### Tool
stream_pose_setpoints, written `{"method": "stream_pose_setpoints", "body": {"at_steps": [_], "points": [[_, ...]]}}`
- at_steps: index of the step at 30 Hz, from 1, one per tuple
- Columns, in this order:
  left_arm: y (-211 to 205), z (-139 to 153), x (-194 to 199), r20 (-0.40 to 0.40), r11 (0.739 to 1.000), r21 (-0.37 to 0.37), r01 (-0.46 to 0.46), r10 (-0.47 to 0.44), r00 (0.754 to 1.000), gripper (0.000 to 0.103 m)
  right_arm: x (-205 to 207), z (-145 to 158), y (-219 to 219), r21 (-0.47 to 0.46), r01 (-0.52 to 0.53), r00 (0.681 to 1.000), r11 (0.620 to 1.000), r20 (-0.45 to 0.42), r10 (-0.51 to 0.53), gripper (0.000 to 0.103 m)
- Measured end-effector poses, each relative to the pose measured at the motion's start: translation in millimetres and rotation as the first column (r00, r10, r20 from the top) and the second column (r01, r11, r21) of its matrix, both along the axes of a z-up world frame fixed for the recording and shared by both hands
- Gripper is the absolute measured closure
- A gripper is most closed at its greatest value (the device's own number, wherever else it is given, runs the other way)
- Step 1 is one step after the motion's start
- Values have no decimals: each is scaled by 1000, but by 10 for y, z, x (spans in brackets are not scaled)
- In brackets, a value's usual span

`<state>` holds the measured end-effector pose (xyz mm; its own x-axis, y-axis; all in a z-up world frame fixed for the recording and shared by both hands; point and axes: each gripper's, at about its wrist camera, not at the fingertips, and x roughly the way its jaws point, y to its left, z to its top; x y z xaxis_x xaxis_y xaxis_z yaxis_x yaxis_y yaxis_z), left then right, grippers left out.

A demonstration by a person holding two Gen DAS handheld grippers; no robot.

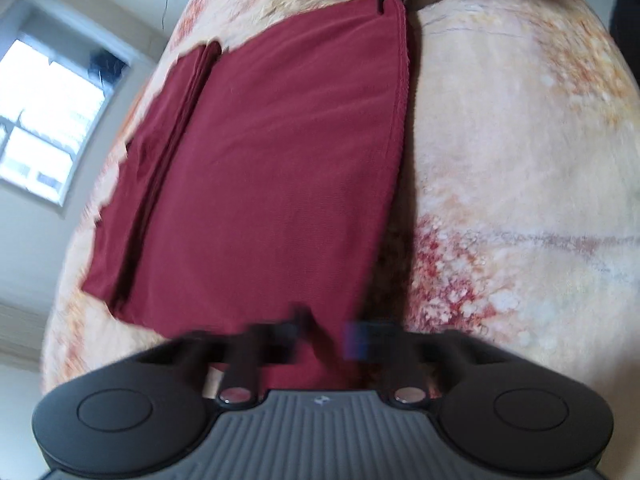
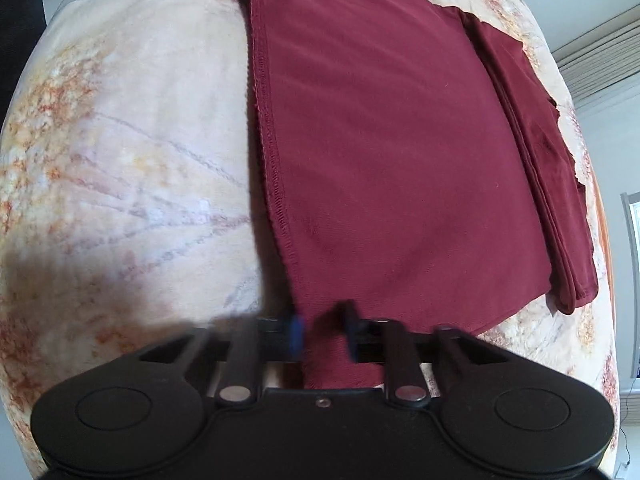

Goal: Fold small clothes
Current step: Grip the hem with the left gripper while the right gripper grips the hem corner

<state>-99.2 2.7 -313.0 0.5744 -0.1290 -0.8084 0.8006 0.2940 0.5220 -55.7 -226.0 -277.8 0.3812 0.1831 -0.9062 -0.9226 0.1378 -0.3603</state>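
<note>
Where pinched at both corners, smooth maroon cloth (image 1: 260,184) hangs flat.

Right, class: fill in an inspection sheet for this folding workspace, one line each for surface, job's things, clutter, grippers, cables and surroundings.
Surface: soft cream blanket with orange-red blotches, no bare patch seen.
Job's things: dark red knit garment lying flat, one side folded over in a narrow strip; stitched hem along the other edge.
Clutter: nothing seen.
Grippers: left gripper shut on the garment's near corner; right gripper shut on the other corner of the same hemmed edge. Each shows small at the top of the other's view.
Cables: thin dark cord hanging on the wall.
Surroundings: bright window, white walls, slatted blind.
</note>
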Motion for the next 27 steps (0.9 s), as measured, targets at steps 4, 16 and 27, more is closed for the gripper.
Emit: {"method": "stream_pose_setpoints", "body": {"at_steps": [4,16,27], "points": [[146,416,249,-169,978,-152,-142,116,979,92,278,326,-103,94,115,989,989,-107,-105,97],[551,628,1934,-448,795,-316,-519,357,820,94,1788,521,-365,216,538,787,814,-473,-395,97],[883,450,2107,-614,715,-303,-630,359,703,49,2333,111,-878,193,794,505,577,-737,-449,42]]}}
